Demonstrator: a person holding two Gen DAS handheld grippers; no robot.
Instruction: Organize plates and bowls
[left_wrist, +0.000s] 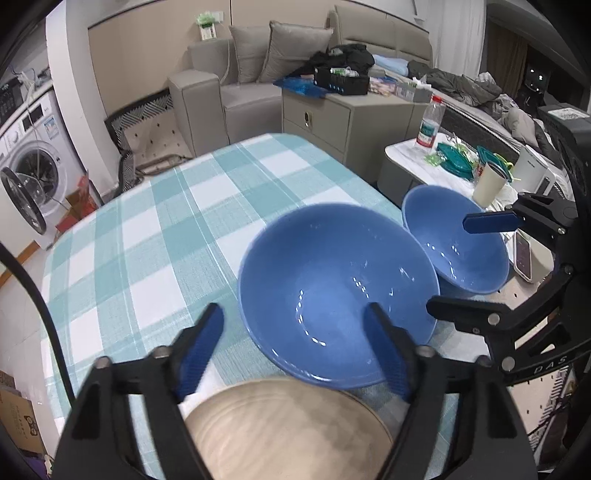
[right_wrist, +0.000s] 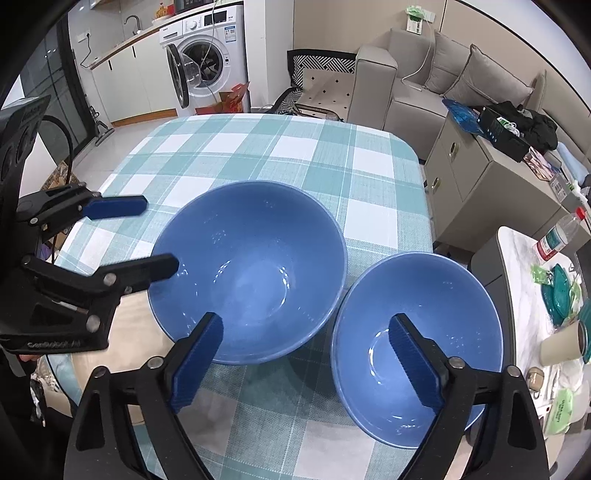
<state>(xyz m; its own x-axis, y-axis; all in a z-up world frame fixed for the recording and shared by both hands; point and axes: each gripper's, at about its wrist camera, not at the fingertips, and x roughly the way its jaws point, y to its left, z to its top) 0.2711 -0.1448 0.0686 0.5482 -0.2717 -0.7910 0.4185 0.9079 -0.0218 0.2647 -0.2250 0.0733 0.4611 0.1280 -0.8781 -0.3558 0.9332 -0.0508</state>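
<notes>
Sorting bowls, both grippers' jaws wide and empty.
Big bowl and small bowl sit side by side on the desk, unstacked; beige plate nearest; nesting seems left.

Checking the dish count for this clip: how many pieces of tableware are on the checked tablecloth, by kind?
Glossy blue bowls: 2, the larger blue bowl and the smaller blue bowl, side by side.
Beige plate: 1, at the near edge, partly hidden by the grippers.
Total: 3
</notes>
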